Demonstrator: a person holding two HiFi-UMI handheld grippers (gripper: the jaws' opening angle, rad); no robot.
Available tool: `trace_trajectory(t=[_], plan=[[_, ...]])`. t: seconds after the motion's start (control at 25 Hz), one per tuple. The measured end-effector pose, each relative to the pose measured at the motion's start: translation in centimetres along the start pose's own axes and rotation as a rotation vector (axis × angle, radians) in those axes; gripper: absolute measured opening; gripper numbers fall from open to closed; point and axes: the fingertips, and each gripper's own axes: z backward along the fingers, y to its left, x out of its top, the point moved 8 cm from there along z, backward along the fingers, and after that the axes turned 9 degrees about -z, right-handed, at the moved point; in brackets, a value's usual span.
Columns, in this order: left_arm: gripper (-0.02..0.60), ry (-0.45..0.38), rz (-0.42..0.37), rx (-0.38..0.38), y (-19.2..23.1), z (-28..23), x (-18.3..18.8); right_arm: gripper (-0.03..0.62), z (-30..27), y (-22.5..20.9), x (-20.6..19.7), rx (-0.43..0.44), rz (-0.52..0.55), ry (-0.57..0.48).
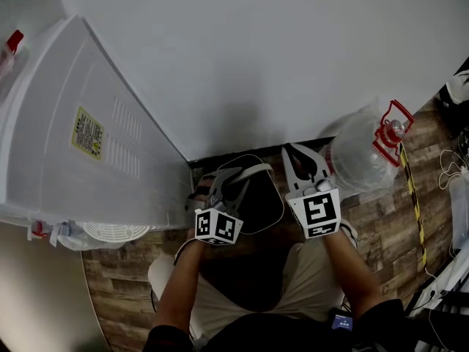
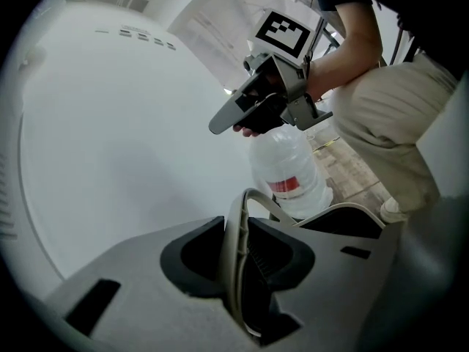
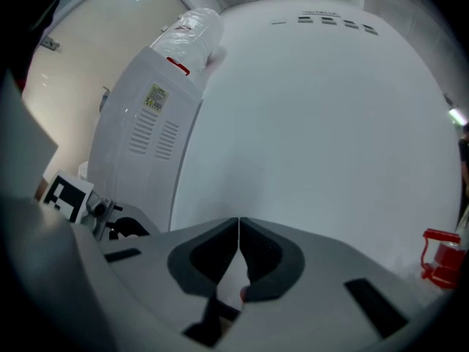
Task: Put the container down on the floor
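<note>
The container [image 1: 279,200] is a dark bin with a pale rim, low in front of my knees beside the wall. My left gripper [image 1: 231,183] is shut on its near-left rim. In the left gripper view the pale rim [image 2: 237,259] runs upright between the pads of that gripper [image 2: 239,231], and the bin's dark mouth [image 2: 353,223] lies beyond. My right gripper [image 1: 297,153] hovers over the bin's right side, shut with nothing in it. Its jaws [image 3: 238,229] meet edge to edge, and it also appears in the air above the bin [image 2: 222,125].
A white water dispenser [image 1: 80,134] stands at the left against the white wall [image 1: 278,50], with a bottle on top [image 3: 192,29]. A clear water jug [image 1: 360,158] with a red cap [image 1: 390,133] stands on the wood-pattern floor [image 1: 381,218] to the right. Cables lie at the far right.
</note>
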Motion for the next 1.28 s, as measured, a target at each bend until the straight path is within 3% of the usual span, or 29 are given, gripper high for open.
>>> trace_trajectory(t=[0.6, 1.28], plan=[[0.106, -0.025, 0.020, -0.083, -3.1, -3.0, -2.3, 0.031, -0.2, 0.3, -1.8, 0.008, -0.011, 0.032], [0.107, -0.013, 0.177, -0.097, -3.3, -4.7, -5.4, 0.031, -0.7, 0.5, -2.7, 0.030, 0.031, 0.062]])
